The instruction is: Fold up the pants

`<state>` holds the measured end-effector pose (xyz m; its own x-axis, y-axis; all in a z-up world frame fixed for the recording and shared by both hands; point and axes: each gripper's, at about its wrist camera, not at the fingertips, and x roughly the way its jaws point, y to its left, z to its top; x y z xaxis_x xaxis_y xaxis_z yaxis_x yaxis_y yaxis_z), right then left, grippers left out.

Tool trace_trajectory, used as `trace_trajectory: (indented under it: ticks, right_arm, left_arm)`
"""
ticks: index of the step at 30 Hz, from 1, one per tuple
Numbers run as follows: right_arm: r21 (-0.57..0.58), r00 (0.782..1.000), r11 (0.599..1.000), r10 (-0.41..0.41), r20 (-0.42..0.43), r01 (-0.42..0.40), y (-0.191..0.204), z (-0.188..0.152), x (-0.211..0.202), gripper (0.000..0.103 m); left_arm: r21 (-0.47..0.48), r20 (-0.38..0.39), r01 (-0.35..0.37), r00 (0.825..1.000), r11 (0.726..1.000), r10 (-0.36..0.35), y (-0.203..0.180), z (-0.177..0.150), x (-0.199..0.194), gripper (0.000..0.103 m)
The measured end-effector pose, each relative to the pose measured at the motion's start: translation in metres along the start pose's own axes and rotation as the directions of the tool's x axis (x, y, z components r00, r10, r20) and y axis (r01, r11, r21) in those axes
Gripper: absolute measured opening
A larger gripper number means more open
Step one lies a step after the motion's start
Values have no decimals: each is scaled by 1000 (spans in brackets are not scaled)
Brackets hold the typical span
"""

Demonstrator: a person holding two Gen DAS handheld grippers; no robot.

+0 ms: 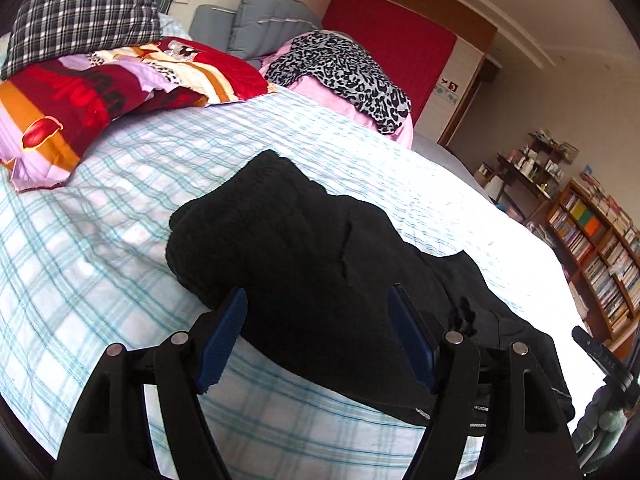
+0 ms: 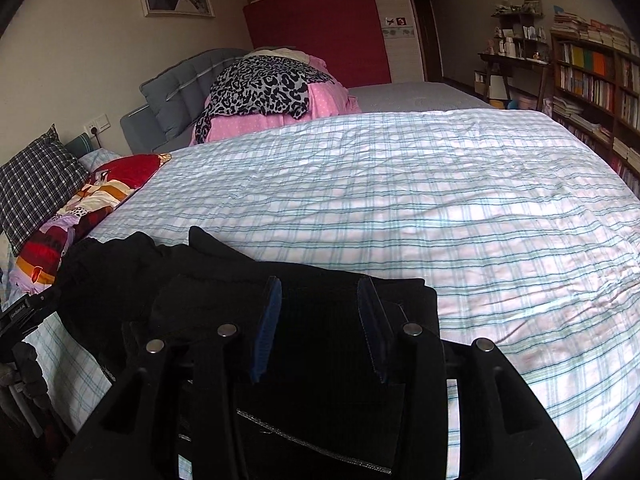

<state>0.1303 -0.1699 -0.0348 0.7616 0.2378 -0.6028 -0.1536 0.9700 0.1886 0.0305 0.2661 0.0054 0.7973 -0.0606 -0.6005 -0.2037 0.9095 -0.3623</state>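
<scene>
The black pants (image 1: 312,248) lie bunched and partly folded on the bed (image 1: 120,208), near its front edge on the checked blue-and-white sheet. The left gripper (image 1: 320,320) hovers over the thicker, rolled-up end of the pile; its blue-padded fingers (image 1: 224,336) stand wide apart, with dark cloth showing between them but neither pad pressing on it. The right gripper (image 2: 320,320) hangs over the flatter end of the pants (image 2: 248,304), its fingers (image 2: 266,328) parted more narrowly, with dark cloth showing between them; neither pad appears to pinch it. Farther back on the bed lie a red patterned pillow (image 1: 92,96), a dark checked cushion (image 1: 84,12) and a leopard-print garment (image 1: 340,72) on pink bedding. A bookshelf (image 2: 596,76) stands against the far wall.
</scene>
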Motion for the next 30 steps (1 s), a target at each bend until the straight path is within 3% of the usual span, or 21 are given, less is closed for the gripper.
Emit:
trace_trajectory:
  ticks: [3, 9, 11, 15, 18, 20, 21, 22, 27, 30]
  right_arm:
    - [-4, 1000, 1000, 8, -10, -8, 6, -2, 3, 41]
    - [1, 1000, 1000, 6, -21, -6, 6, -6, 5, 41]
    - [10, 1000, 1000, 3, -28, -3, 3, -7, 8, 41]
    - [26, 999, 1000, 6, -43, -5, 1, -10, 15, 41]
    - [22, 999, 1000, 9, -49, -8, 2, -11, 18, 41]
    - [16, 999, 1000, 8, -48, -7, 4, -11, 18, 41]
    - [17, 999, 1000, 8, -48, -7, 4, -12, 19, 41]
    - [19, 999, 1000, 7, -49, -6, 4, -12, 19, 41]
    - [34, 998, 999, 2, -58, 0, 0, -14, 24, 41]
    - [39, 998, 999, 2, -67, 0, -1, -14, 28, 41]
  left_arm:
    - [-42, -19, 27, 999, 999, -28, 16, -3, 2, 72]
    - [-21, 11, 29, 1000, 999, -29, 6, -4, -3, 72]
    - [-47, 23, 36, 999, 998, -35, 13, -6, -8, 72]
    - [-122, 7, -26, 1000, 992, 27, 35, -8, -3, 73]
    - [-191, -38, -16, 999, 981, 9, 52, -8, 11, 73]
    - [-206, -24, -12, 1000, 978, 7, 55, -5, 13, 73]
    - [-200, -16, -15, 1000, 980, 12, 54, -2, 14, 63]
    - [-190, -20, -25, 1000, 981, 22, 53, 1, 18, 45]
    - [-131, 5, -1, 1000, 991, 1, 42, 19, 24, 28]
    - [-53, 76, 32, 997, 998, -28, 27, 31, 15, 26]
